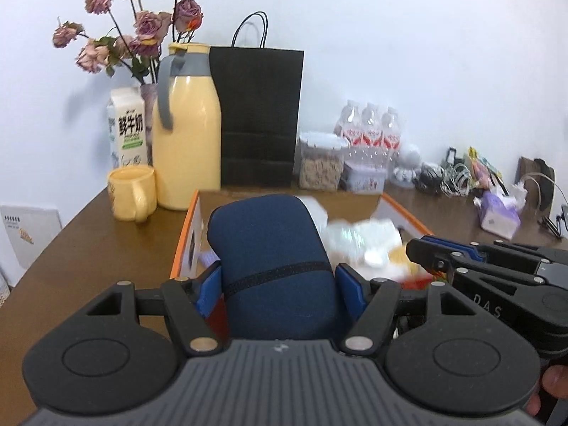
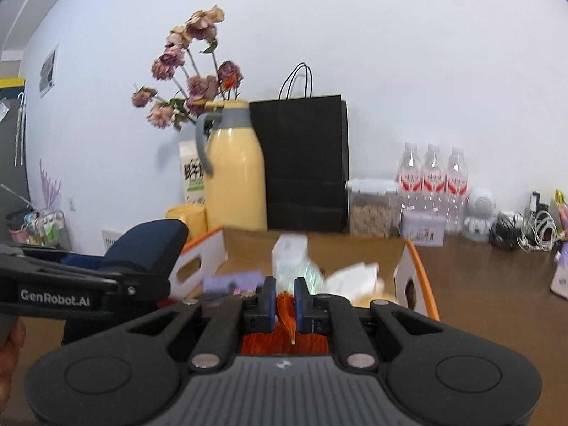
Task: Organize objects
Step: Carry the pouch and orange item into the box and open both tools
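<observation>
Orange wrapper (image 2: 285,314) pinched in right hand-held gripper (image 2: 285,301); left hand-held gripper (image 1: 278,284) clamps navy pouch (image 1: 273,248).

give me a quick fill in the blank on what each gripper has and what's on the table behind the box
1. The left gripper holds a navy ____ pouch.
2. The right gripper is shut on a thin ____ wrapper.
3. Behind the cardboard box, a ____ paper bag stands beside the yellow jug.
4. ____ water bottles stand against the wall.

Missing words: zipped; orange; black; Three
</observation>
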### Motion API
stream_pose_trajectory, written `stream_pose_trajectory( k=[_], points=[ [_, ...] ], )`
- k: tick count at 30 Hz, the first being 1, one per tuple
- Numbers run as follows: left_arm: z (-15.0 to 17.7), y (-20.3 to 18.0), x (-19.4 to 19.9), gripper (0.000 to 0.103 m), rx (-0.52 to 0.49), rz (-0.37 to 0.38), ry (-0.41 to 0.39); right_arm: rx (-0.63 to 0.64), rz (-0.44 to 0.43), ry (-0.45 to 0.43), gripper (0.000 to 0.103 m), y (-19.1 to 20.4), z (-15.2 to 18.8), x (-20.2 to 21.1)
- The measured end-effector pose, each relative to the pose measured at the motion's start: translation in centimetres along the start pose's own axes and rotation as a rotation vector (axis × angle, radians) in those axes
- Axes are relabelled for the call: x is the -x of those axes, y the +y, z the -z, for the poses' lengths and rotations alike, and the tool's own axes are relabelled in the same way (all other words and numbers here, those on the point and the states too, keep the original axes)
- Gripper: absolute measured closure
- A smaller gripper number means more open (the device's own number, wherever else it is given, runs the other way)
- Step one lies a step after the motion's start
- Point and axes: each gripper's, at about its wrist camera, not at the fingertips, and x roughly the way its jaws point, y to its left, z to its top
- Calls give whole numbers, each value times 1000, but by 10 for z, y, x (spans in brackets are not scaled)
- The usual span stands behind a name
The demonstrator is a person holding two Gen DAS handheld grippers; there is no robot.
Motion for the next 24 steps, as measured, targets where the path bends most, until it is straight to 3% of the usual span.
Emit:
stream_pose_trajectory(
  k=[7, 13, 19, 23, 24],
  points=[
    [-29, 2, -69, 34, 18, -43, 23, -30, 35, -10, 94, -23, -27, -61],
    [-26, 6, -117, 34, 26, -87, 53, -82, 56, 23, 94, -46, -23, -99],
    [-18, 8, -129, 34, 11, -92, 86, -70, 46, 59, 94, -48, -13, -108],
    [-15, 9, -123, 33, 15, -104, 54, -72, 42, 65, 93, -48, -11, -104],
    [-16, 10, -119, 24, 11, -109, 32, -73, 40, 67, 90, -48, -10, -103]
  ],
)
